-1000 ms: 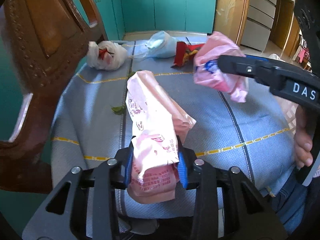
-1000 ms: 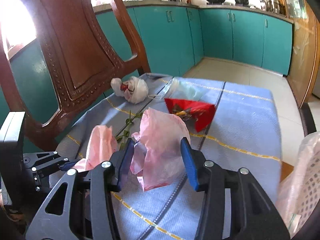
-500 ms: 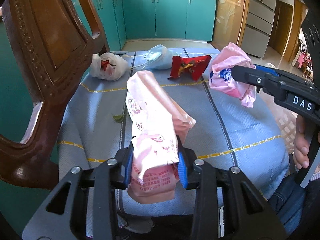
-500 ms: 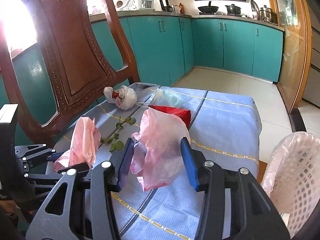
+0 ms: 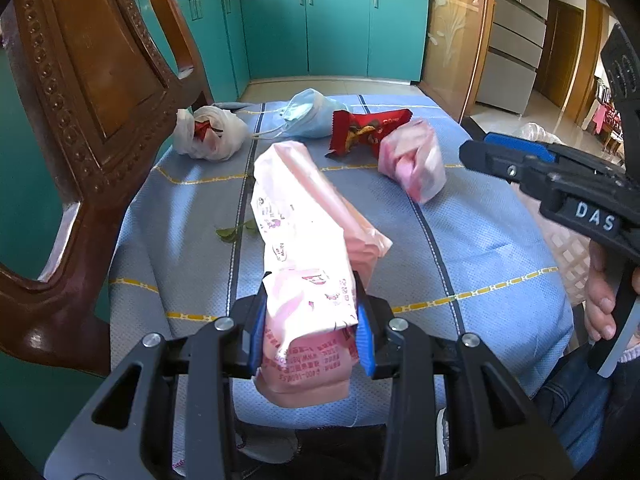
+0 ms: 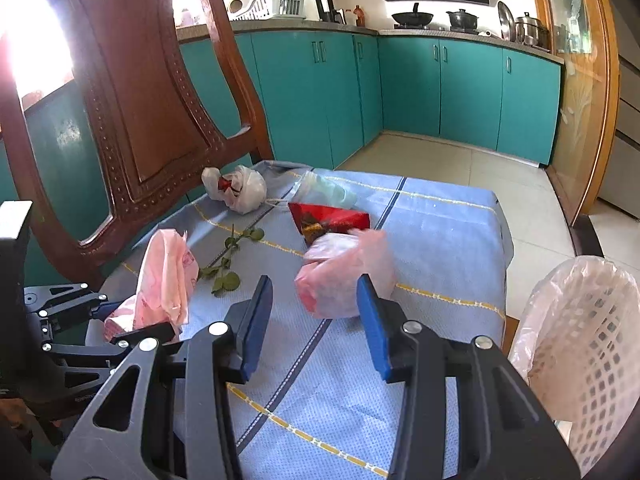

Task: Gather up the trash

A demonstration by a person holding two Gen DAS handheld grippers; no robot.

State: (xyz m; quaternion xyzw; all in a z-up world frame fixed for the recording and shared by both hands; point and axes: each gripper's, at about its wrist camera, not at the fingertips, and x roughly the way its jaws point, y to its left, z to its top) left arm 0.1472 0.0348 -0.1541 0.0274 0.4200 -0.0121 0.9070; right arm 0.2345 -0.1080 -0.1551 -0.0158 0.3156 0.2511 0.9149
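My left gripper (image 5: 310, 336) is shut on a long pink wrapper (image 5: 304, 248) and holds it above the blue tablecloth (image 5: 480, 240); it also shows in the right wrist view (image 6: 164, 280). My right gripper (image 6: 314, 320) is open and empty. A crumpled pink bag (image 6: 344, 276) is blurred just beyond its fingertips, over the cloth; it also shows in the left wrist view (image 5: 414, 164). Farther back lie a red snack wrapper (image 5: 368, 130), a blue face mask (image 5: 308, 114) and a knotted white bag (image 5: 210, 136).
A white lattice bin lined with a pink bag (image 6: 580, 344) stands at the table's right side. A carved wooden chair back (image 6: 132, 100) rises on the left. A leafy stem (image 6: 228, 260) lies on the cloth. Teal cabinets (image 6: 440, 84) are behind.
My right gripper has opened and let go of the crumpled pink bag, which has dropped away from the jaws toward the cloth. The left gripper still holds its wrapper.
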